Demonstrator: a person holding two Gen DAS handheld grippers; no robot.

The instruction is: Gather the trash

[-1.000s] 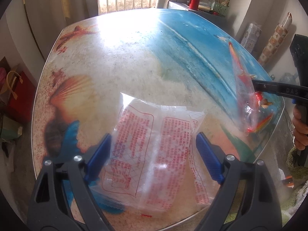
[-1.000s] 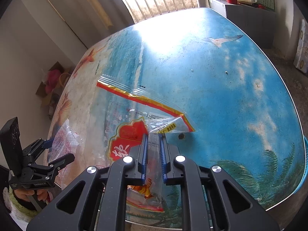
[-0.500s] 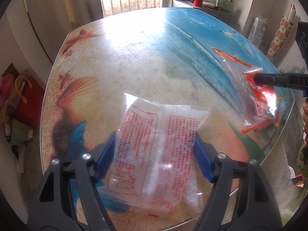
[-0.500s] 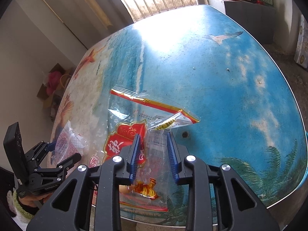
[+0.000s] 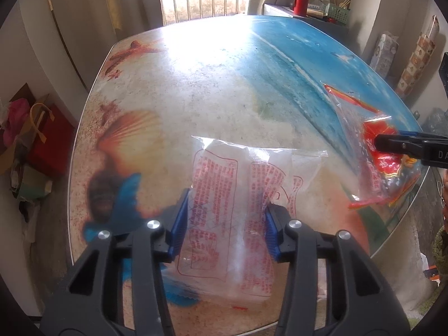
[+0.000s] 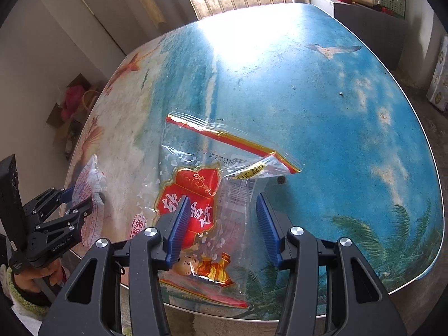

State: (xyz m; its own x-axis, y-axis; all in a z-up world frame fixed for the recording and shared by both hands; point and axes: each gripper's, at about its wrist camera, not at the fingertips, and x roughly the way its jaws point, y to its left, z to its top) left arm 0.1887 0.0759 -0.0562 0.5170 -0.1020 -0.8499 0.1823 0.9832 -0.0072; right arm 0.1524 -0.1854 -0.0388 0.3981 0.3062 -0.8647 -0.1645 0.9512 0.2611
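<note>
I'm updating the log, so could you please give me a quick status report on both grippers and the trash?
Left gripper closing on white wrapper. Right gripper opening, clear red-printed bag between its jaws, on table. Nothing in the way.

2 grippers, left gripper [image 5: 225,224] and right gripper [image 6: 221,226], 2 plastic bags, 1 white bag with red print [image 5: 229,196] and 1 clear bag with red label [image 6: 201,184], 1 beach-print table [image 6: 322,112], 1 red flask [image 5: 301,1], 1 green basket [image 5: 338,14]
</note>
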